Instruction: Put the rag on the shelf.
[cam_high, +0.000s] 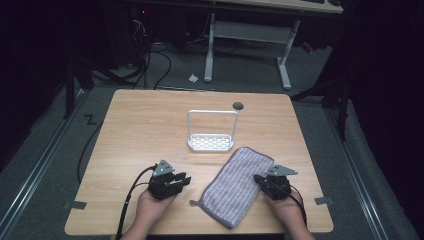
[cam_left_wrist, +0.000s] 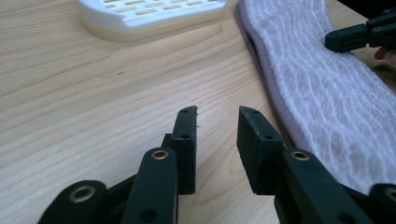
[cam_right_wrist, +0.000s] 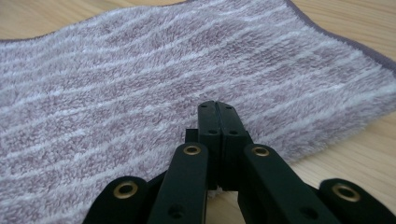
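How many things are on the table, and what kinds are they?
Striped purple towel: 1
White rack with a handle: 1
Black grippers, held in hands (left gripper, right gripper): 2
Total: 4

No readable text, labels or numbers.

Light wood-grain surface (cam_high: 140, 130) with a dark round grommet hole (cam_high: 238, 105) near its far edge, white slotted rack with upright wire frame (cam_high: 211, 142) at centre, purple striped towel (cam_high: 235, 186) lying flat near it
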